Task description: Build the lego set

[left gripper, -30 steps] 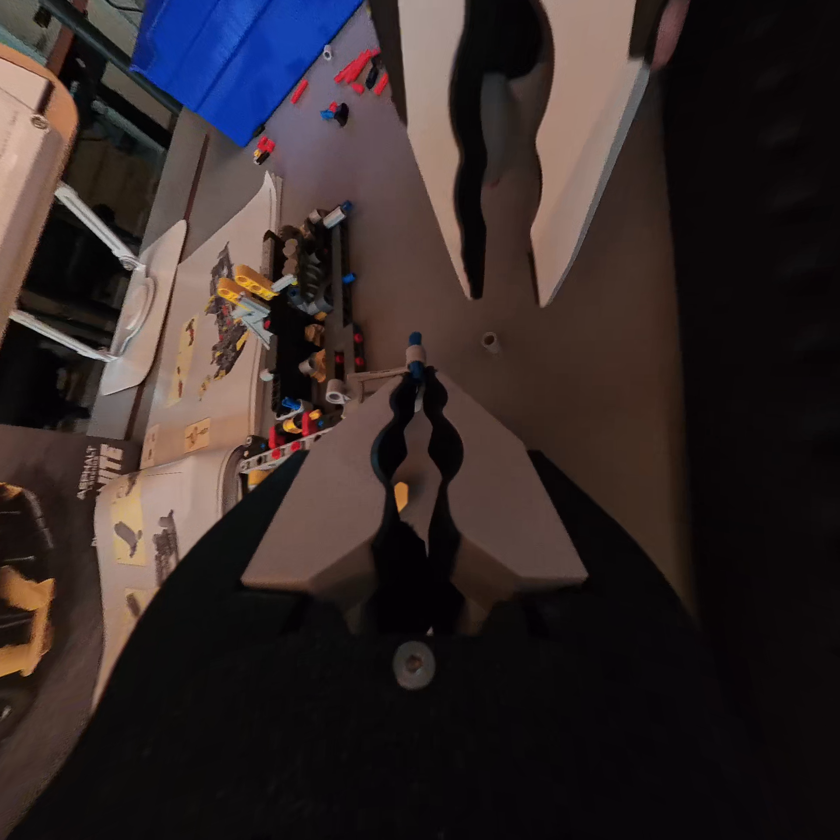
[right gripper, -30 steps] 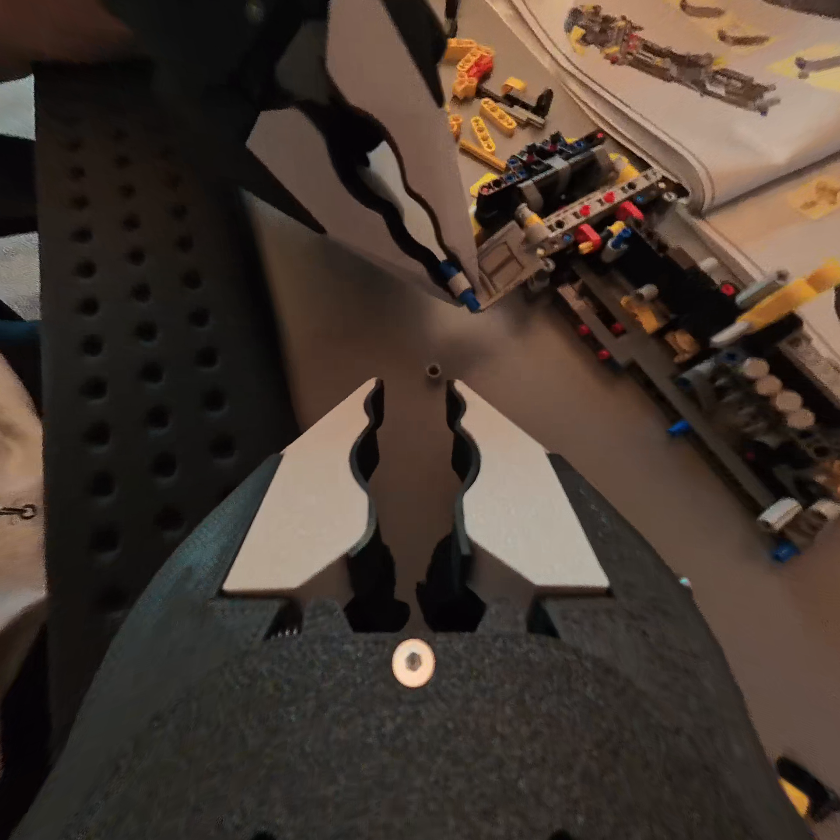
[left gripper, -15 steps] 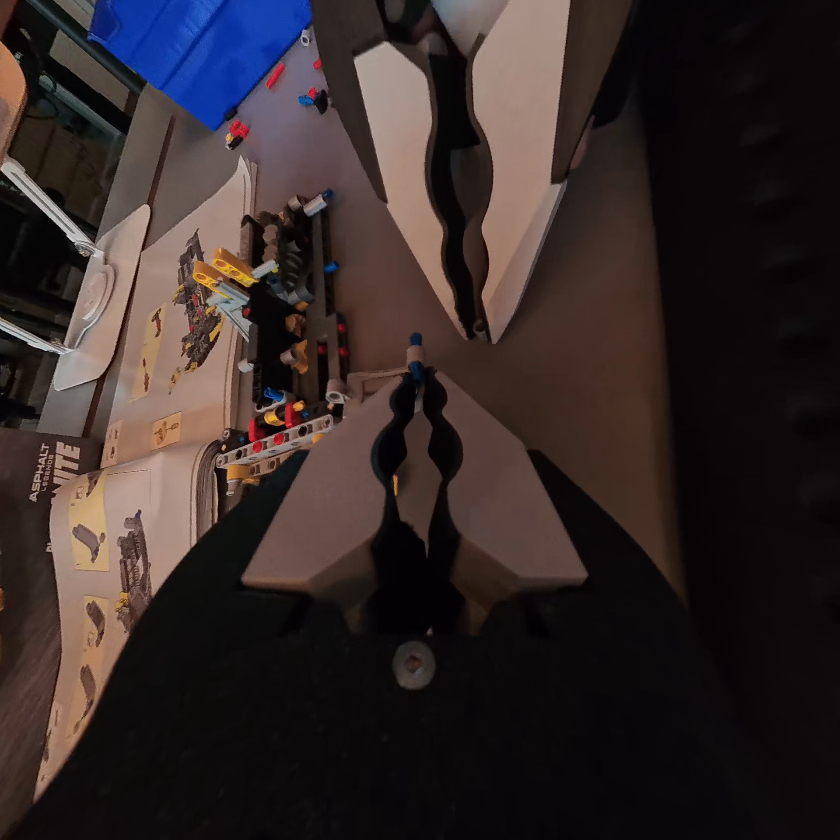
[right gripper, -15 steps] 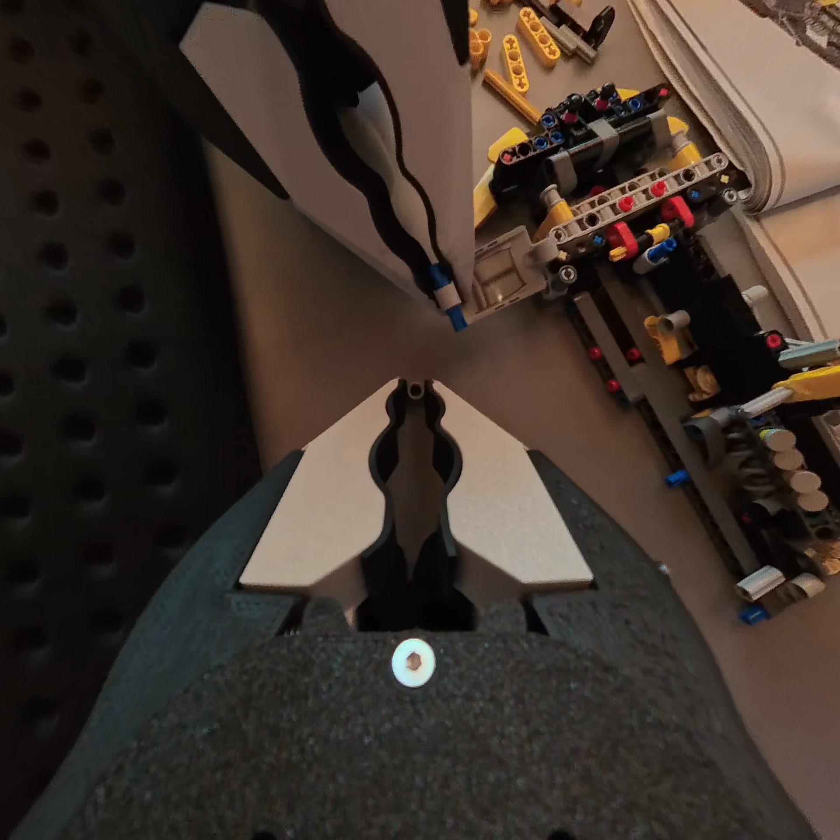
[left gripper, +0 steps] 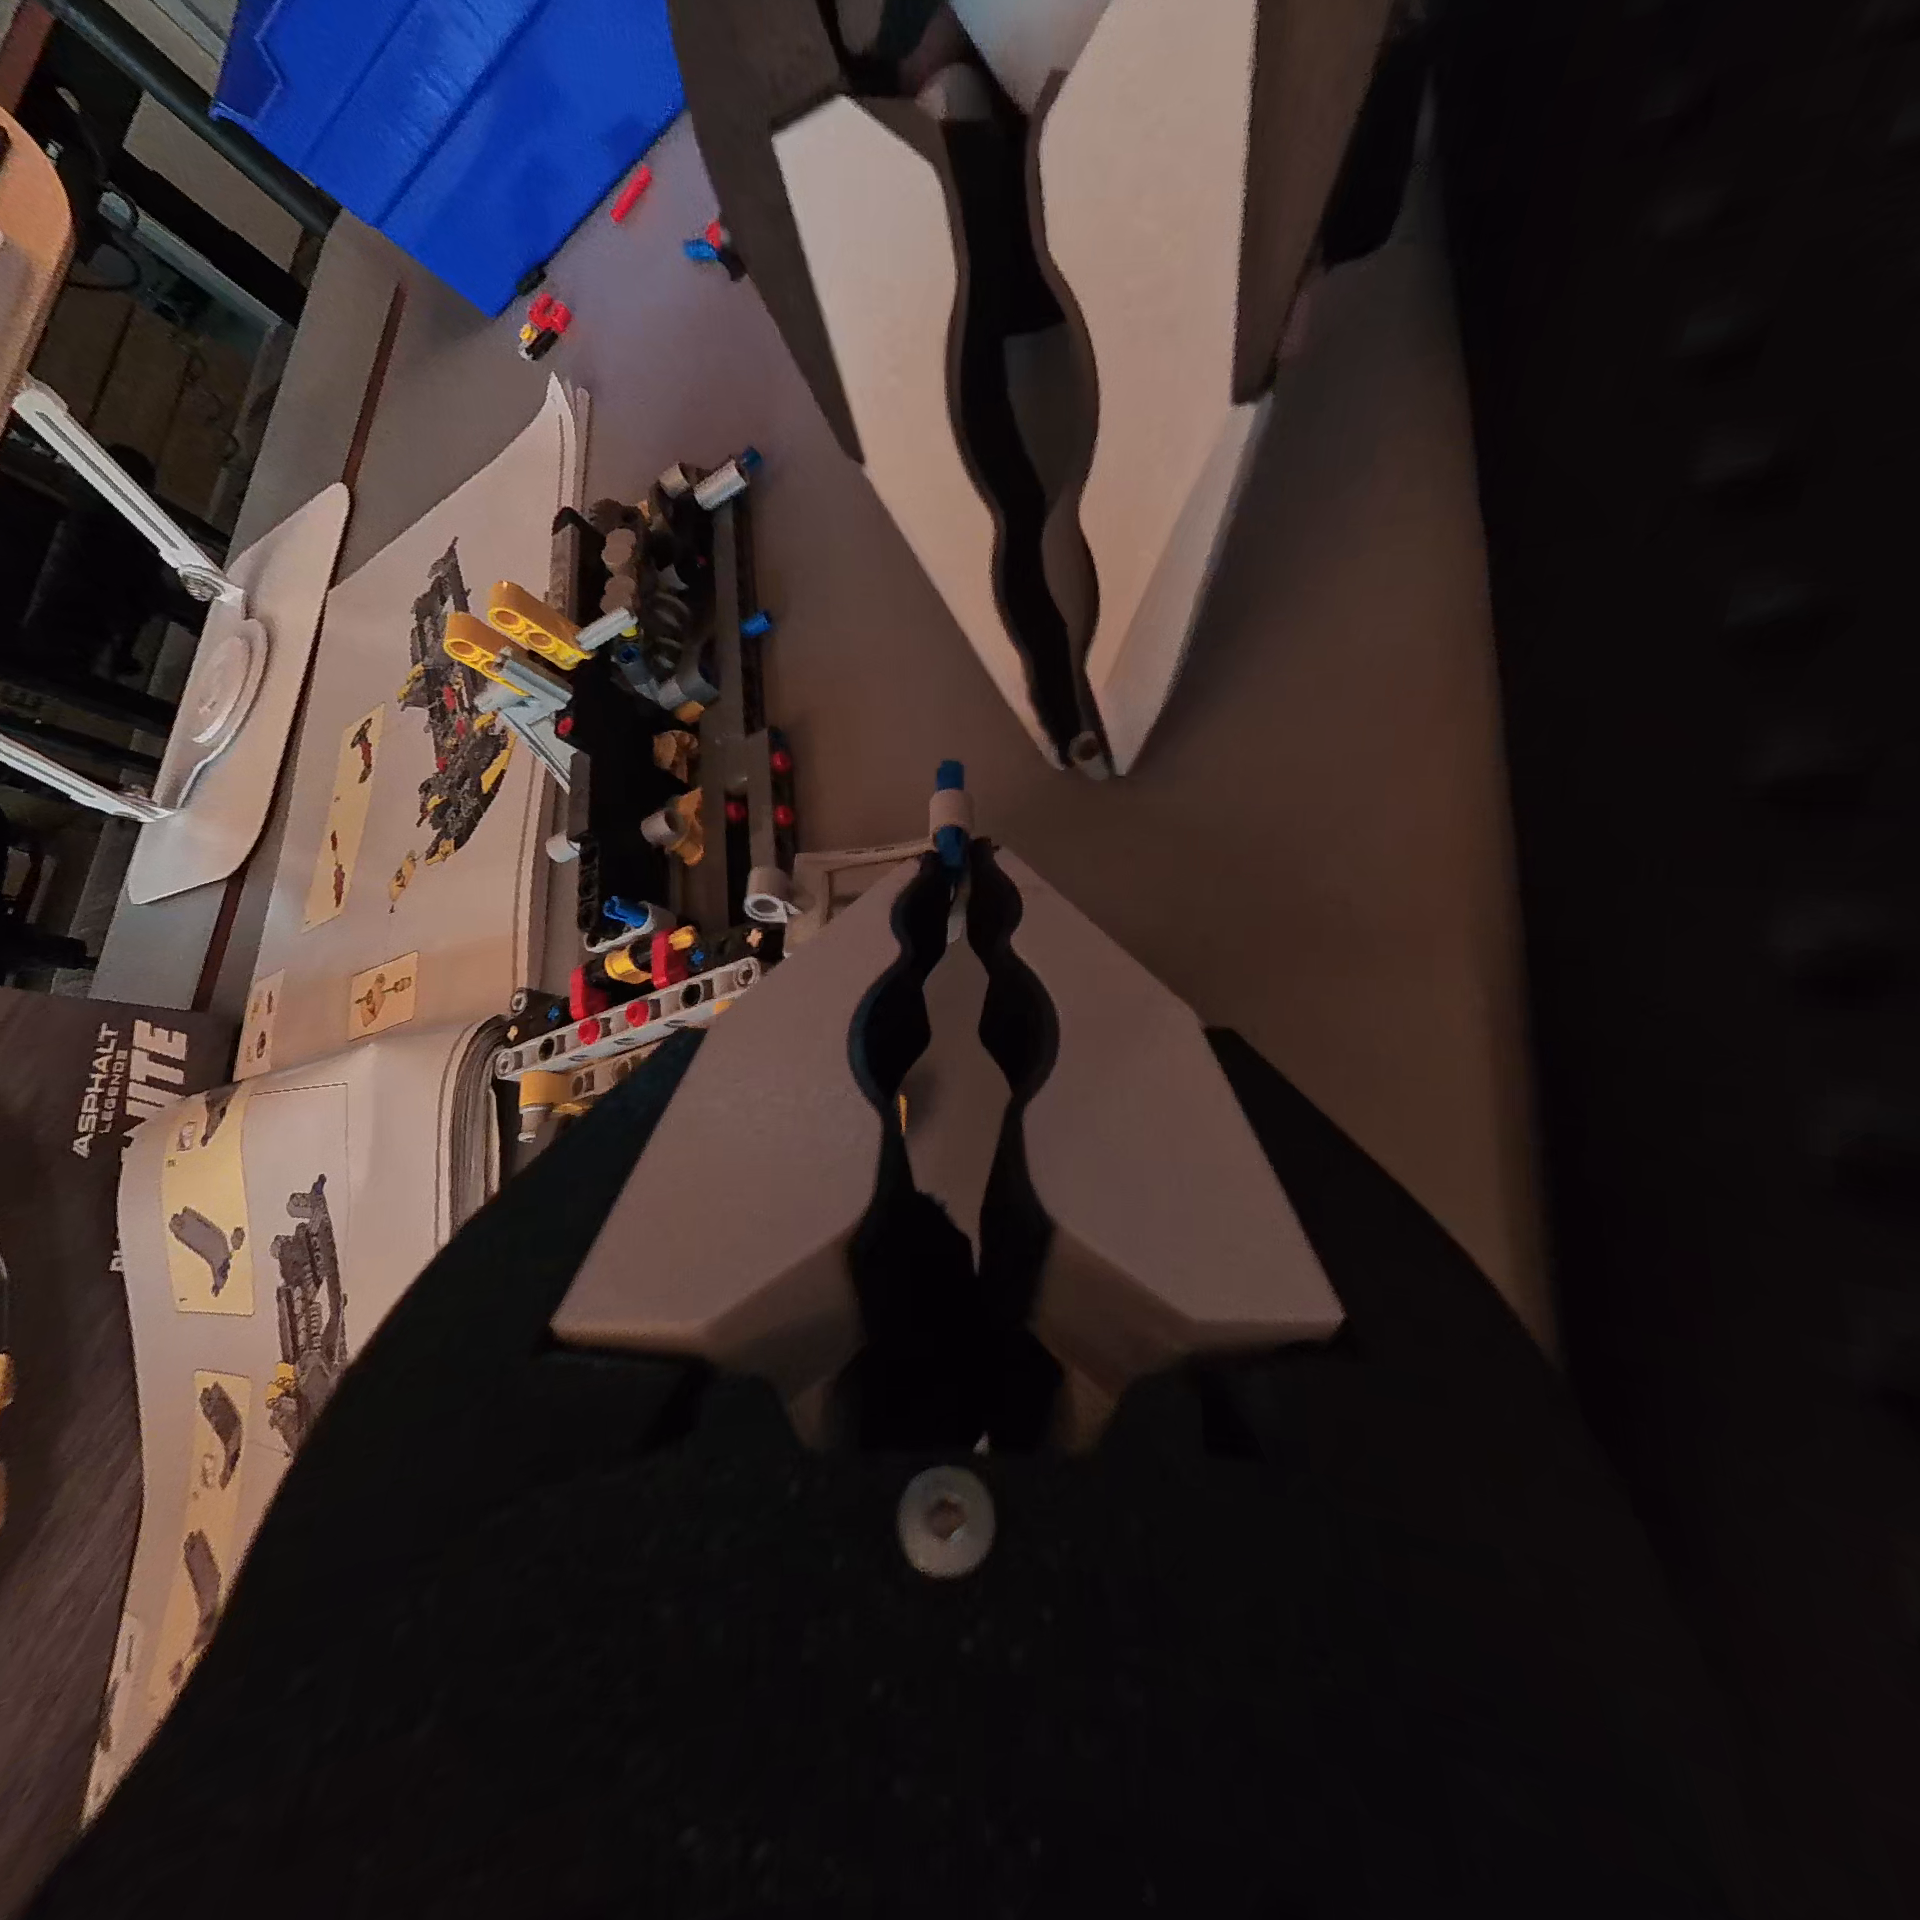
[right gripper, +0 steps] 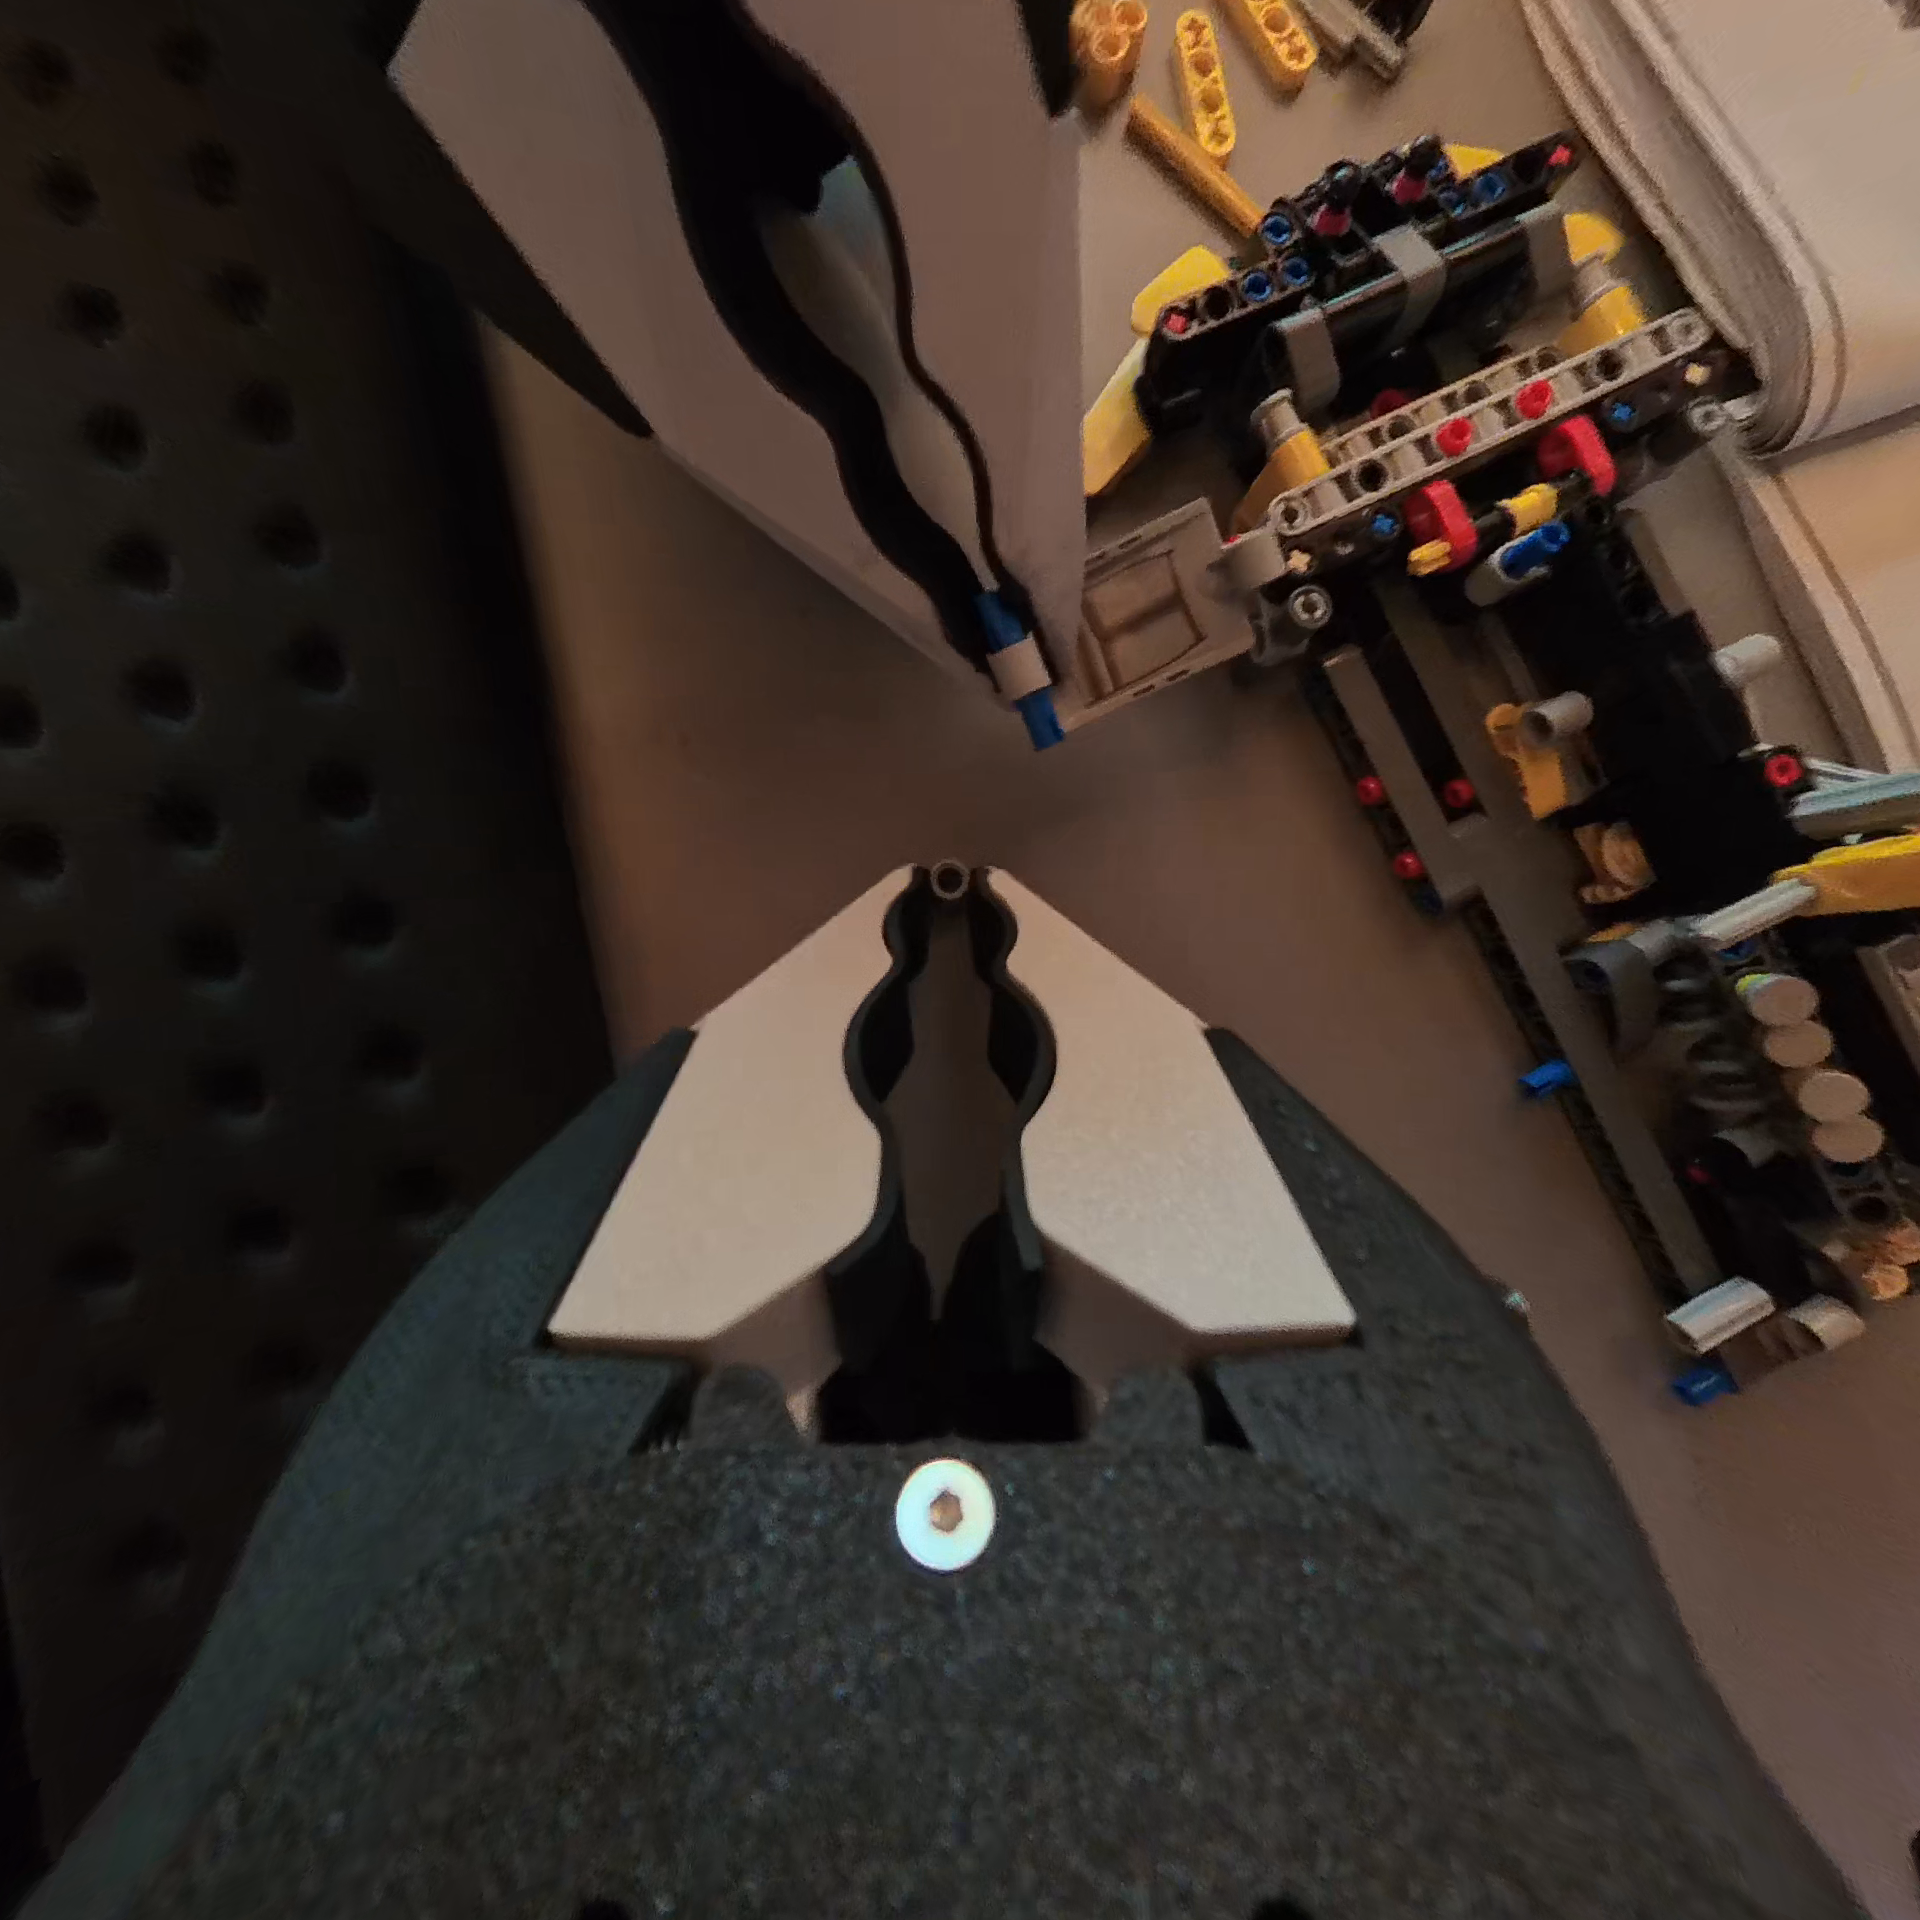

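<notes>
My left gripper (left gripper: 951, 864) is shut on a blue pin with a light grey sleeve (left gripper: 949, 805) that sticks out past its tips. It also shows at the top of the right wrist view (right gripper: 1023, 691), its pin (right gripper: 1016, 665) beside a grey panel (right gripper: 1143, 613) of the model. My right gripper (right gripper: 951, 883) is shut on a small grey bush (right gripper: 949, 878), open end forward, a short gap from the pin's tip. The left wrist view shows the right gripper (left gripper: 1086, 753) opposite mine. The part-built black, grey and yellow lego model (left gripper: 675, 748) (right gripper: 1558, 675) lies on the table.
The open instruction booklet (left gripper: 436, 727) (right gripper: 1766, 156) lies beside the model. A blue bin (left gripper: 468, 114) and loose red pieces (left gripper: 545, 312) sit at the far end. Loose yellow beams (right gripper: 1205, 73) lie beyond the model. A dark perforated chair (right gripper: 208, 623) stands at the table's edge. Spacing between my two grippers at the tips: around 4 cm.
My right gripper closed on the grey bush that lay on the table and brought it closer to the pin. My left gripper kept its hold on the blue pin.
</notes>
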`<state>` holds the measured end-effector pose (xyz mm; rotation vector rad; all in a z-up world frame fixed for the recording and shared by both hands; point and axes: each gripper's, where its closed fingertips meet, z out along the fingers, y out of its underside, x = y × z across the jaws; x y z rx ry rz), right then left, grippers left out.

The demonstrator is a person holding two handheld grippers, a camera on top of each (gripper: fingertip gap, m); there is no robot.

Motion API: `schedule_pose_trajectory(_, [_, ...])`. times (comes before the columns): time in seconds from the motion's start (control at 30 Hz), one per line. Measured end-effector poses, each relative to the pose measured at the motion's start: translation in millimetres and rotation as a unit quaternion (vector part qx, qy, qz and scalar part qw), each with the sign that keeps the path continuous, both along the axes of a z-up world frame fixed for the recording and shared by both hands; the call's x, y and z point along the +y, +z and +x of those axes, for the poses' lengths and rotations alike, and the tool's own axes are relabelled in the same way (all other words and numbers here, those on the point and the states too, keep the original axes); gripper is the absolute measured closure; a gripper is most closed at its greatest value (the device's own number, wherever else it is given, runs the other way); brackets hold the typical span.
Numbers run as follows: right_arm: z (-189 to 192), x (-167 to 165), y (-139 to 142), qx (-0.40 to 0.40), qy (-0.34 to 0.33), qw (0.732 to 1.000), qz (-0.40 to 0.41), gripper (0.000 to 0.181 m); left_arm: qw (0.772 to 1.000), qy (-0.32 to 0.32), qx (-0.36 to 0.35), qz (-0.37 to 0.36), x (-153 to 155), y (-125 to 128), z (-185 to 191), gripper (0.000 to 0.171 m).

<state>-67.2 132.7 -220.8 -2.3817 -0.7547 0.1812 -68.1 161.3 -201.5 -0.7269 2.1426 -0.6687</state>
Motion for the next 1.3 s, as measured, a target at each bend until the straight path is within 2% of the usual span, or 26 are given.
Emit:
schedule_pose_trajectory(0.07, [-1,8,20,0.056,-0.011,0.997,0.042,0.175,1.0,-0.002,-0.019,-0.006,-2,7,1,0.171])
schedule_pose_trajectory(0.13, [2,18,52,0.157,-0.036,0.982,0.103,0.175,0.997,0.013,-0.069,-0.033,-1,28,6,0.171])
schedule_pose_trajectory(0.23, [5,23,91,0.333,-0.065,0.927,0.16,0.175,0.988,0.028,-0.124,-0.091,4,57,8,0.171])
schedule_pose_trajectory(0.33, [4,21,120,0.434,-0.059,0.878,0.195,0.175,0.978,0.009,-0.153,-0.14,-3,76,4,0.171])
schedule_pose_trajectory(0.53, [-4,18,131,0.461,-0.013,0.86,0.22,0.175,0.958,-0.017,-0.141,-0.251,-14,89,-1,0.171])
schedule_pose_trajectory(0.83, [-5,18,131,0.463,0.006,0.855,0.234,0.175,0.935,-0.031,-0.097,-0.339,-17,90,-2,0.171])
schedule_pose_trajectory(1.03, [-7,15,127,0.486,0.024,0.845,0.222,0.175,0.93,-0.05,-0.07,-0.358,-21,86,-5,0.171])
schedule_pose_trajectory(1.3, [-14,16,127,0.516,0.033,0.83,0.208,0.175,0.926,-0.054,-0.073,-0.367,-23,88,-5,0.171])
